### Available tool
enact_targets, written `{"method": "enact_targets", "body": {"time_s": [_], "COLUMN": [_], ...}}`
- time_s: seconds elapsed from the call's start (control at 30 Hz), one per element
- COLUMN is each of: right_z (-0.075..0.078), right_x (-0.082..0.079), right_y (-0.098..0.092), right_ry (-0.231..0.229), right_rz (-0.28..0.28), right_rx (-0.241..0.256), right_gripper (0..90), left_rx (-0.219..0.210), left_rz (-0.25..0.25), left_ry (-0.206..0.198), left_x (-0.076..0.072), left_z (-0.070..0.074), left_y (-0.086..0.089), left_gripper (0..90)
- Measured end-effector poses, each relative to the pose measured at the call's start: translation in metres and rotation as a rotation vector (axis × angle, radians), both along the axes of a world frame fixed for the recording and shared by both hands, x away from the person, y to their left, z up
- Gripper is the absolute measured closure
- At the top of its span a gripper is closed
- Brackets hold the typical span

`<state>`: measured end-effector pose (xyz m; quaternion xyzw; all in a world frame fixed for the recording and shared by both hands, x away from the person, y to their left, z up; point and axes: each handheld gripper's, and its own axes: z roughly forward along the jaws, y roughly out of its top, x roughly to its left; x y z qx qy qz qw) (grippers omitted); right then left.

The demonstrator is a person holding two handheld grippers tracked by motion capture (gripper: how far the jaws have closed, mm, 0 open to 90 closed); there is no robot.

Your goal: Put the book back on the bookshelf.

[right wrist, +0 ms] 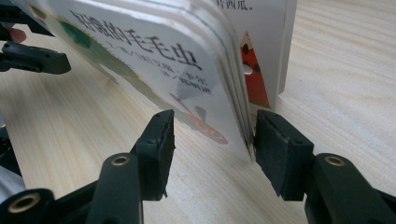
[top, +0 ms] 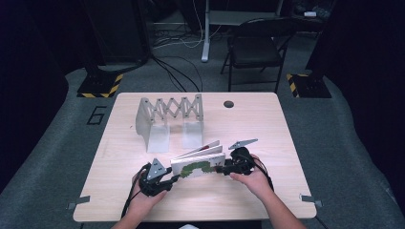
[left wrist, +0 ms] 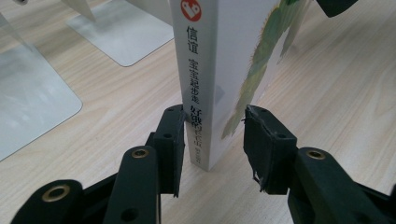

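Picture book (top: 198, 164) standing upright on its bottom edge near the six o'clock side of the wooden table (top: 267, 124), caterpillar cover facing the person. Left gripper (top: 173, 179) at the book's nine o'clock end, jaws parted around the spine (left wrist: 198, 84), one pad touching. Right gripper (top: 220, 169) at three o'clock, jaws wide around the fanned pages. Metal rack (top: 169, 117) at twelve o'clock, apart.

A metal expanding file rack (top: 169, 121) stands on the wooden table (top: 267, 124), a black folding chair (top: 255, 47) beyond.
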<state>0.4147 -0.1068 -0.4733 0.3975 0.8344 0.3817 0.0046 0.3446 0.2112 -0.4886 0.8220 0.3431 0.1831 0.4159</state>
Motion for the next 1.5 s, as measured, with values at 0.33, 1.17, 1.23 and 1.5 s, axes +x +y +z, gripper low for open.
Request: {"method": "enact_targets", "body": {"time_s": [0.33,1.17,1.23,1.5], "right_z": [-0.001,-0.002,-0.002,-0.003], "right_x": [-0.003,-0.005,-0.006,-0.008], "right_y": [-0.001,-0.002,-0.003,-0.006], "right_ry": [-0.007,-0.003,-0.006,0.001], "right_rz": [-0.009,-0.023,-0.021,-0.048], "right_rx": [0.003,0.02,0.016,0.024], "right_gripper": [47.9,48.0,48.0,48.1], "left_rx": [0.051,-0.059,-0.064,-0.096], "left_rz": [-0.021,-0.057,-0.076,-0.118], "left_ry": [-0.019,-0.036,-0.024,-0.005], "left_x": [0.001,0.017,0.021,0.033], "left_z": [0.002,0.006,0.006,0.003], "left_y": [-0.002,-0.005,-0.006,-0.014], "left_gripper": [58.2,46.6,45.9,41.6]}}
